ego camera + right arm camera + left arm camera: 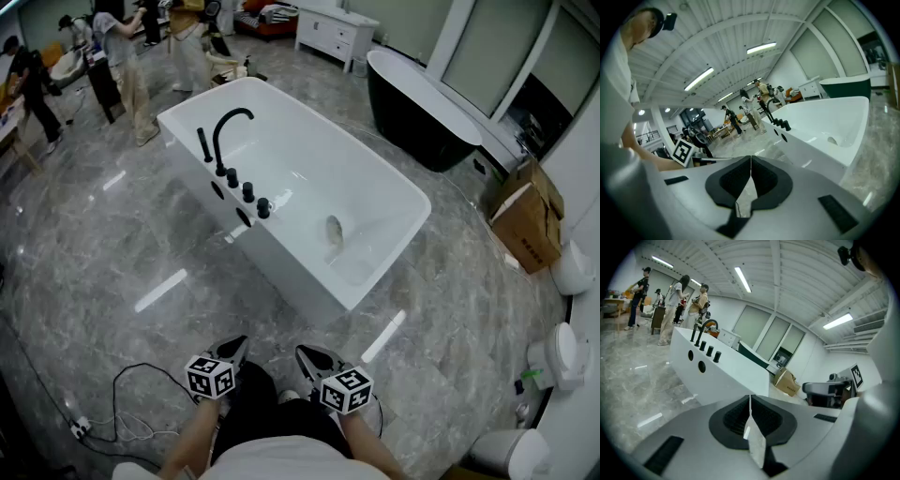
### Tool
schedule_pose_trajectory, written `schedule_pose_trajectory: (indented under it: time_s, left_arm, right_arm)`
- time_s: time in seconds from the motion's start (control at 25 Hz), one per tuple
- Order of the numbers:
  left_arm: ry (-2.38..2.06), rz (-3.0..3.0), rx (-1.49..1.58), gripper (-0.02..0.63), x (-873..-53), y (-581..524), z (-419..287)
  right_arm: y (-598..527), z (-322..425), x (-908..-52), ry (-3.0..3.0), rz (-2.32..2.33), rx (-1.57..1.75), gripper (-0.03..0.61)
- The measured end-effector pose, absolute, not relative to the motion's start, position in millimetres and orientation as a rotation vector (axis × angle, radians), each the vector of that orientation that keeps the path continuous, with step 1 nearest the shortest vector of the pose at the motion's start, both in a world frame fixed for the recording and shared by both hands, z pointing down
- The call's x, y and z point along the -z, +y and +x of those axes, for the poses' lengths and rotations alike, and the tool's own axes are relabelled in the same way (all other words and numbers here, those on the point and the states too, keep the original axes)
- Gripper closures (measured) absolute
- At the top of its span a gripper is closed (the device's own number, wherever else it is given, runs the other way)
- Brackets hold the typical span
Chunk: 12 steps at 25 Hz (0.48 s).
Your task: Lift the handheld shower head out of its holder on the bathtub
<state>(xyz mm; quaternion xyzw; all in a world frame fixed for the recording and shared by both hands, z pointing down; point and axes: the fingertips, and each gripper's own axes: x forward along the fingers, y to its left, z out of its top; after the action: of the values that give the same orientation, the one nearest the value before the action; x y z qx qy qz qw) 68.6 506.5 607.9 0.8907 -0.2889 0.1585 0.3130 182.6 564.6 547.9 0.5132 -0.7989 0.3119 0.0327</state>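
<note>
A white bathtub [375, 239] stands on the grey marble floor ahead of me. On its left rim the black handheld shower head [203, 144] stands upright in its holder, beside a curved black spout [230, 124] and a row of black knobs [247, 191]. Both grippers hang low near my body, well short of the tub. My left gripper [232, 349] is shut with nothing in it, and so is my right gripper [312, 356]. The left gripper view shows the shut left gripper [750, 400] facing the tub's side [726, 373]. The right gripper [751, 161] faces the tub [825, 124] too.
A black bathtub [422, 108] and a white cabinet [336, 33] stand behind the white one. Cardboard boxes [527, 220] and white toilets [562, 352] line the right wall. Several people [127, 56] stand at the far left. A black cable [131, 412] lies on the floor at my left.
</note>
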Motion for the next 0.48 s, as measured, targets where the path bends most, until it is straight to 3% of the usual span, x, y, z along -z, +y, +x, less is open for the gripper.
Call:
schedule_pose_trajectory:
  time_s: [0.2, 0.48]
  left_arm:
    - [-0.677, 2.446, -0.283, 0.594, -554, 567, 82]
    - [-0.821, 2.561, -0.195, 0.594, -508, 595, 44]
  right_arm:
    - [594, 131, -541, -2.352, 1.528, -0.753, 0.558]
    - [597, 91, -514, -2.399, 1.527, -0.643, 0.558]
